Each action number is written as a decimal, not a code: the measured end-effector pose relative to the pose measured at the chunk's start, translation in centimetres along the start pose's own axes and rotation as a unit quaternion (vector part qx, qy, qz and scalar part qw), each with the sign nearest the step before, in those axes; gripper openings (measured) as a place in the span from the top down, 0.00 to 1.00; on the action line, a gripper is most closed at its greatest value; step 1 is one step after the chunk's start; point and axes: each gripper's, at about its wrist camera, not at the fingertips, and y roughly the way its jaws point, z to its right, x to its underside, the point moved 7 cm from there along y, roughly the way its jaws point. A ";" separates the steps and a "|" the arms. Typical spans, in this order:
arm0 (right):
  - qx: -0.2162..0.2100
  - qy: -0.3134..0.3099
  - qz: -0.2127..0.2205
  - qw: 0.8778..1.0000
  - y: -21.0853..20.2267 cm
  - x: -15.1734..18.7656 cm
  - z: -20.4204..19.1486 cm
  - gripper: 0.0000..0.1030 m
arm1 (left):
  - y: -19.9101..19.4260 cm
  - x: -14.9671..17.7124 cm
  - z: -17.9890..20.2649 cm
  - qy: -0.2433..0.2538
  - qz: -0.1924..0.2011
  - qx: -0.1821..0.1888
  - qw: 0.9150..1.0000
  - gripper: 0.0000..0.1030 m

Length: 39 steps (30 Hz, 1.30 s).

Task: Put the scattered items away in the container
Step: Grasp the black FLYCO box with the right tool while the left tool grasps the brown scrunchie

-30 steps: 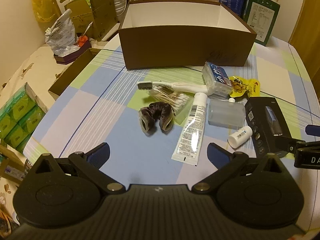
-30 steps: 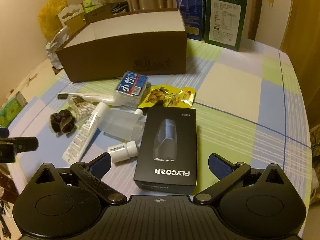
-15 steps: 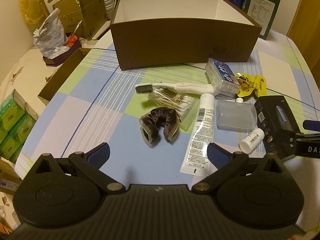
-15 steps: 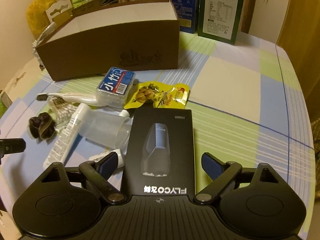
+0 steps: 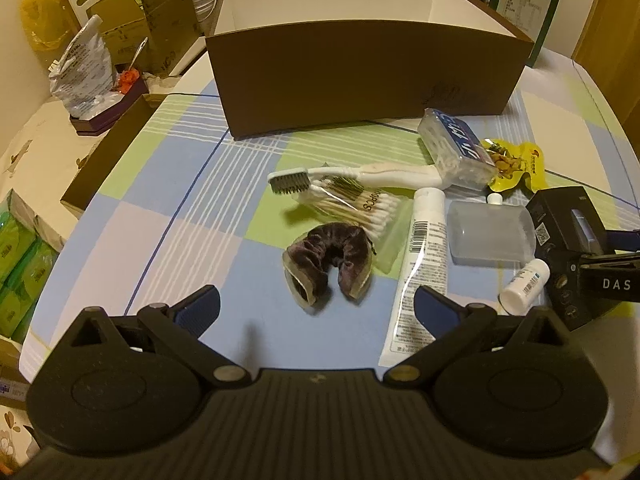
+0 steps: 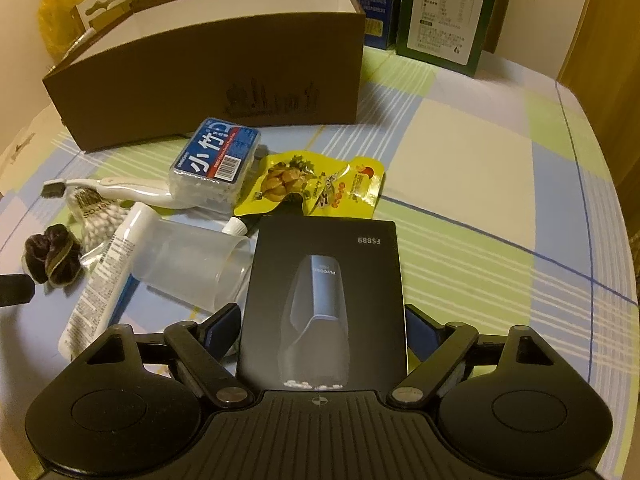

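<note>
Left tool (image 5: 316, 306) is hanging open and empty over the tabletop (image 5: 168, 240), just short of the dark scrunchie (image 5: 330, 254), which is lying apart from both pads. Beyond it, cotton swabs (image 5: 360, 208), toothbrush (image 5: 360, 176) and white tube (image 5: 424, 264) are crowding together; the brown container (image 5: 360, 68) is standing behind them, apparently empty.

Right tool (image 6: 322, 330) is closing its jaws around the near end of the black shaver box (image 6: 324, 296); the box is sitting between the pads, and contact appears imminent, not yet firm. Judgement: square the pads on the box's long sides before lifting, as the clear cup (image 6: 192, 266) is lying just beside its left edge.

Open room is lying to the right of the box; the container wall is calling for a high carry.
</note>
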 end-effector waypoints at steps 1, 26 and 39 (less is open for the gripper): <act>0.001 0.000 -0.002 1.000 0.2 0.0 0.0 0.20 | 0.2 -0.1 -0.1 0.001 0.000 0.001 1.000 0.02; 0.034 0.031 0.000 0.999 0.8 -0.3 3.9 0.25 | 5.2 -1.3 -0.1 0.042 -0.015 0.043 0.998 0.46; 0.025 0.004 0.000 1.000 0.8 -0.1 3.3 0.26 | 4.6 -0.9 0.1 0.064 0.000 0.051 0.997 0.79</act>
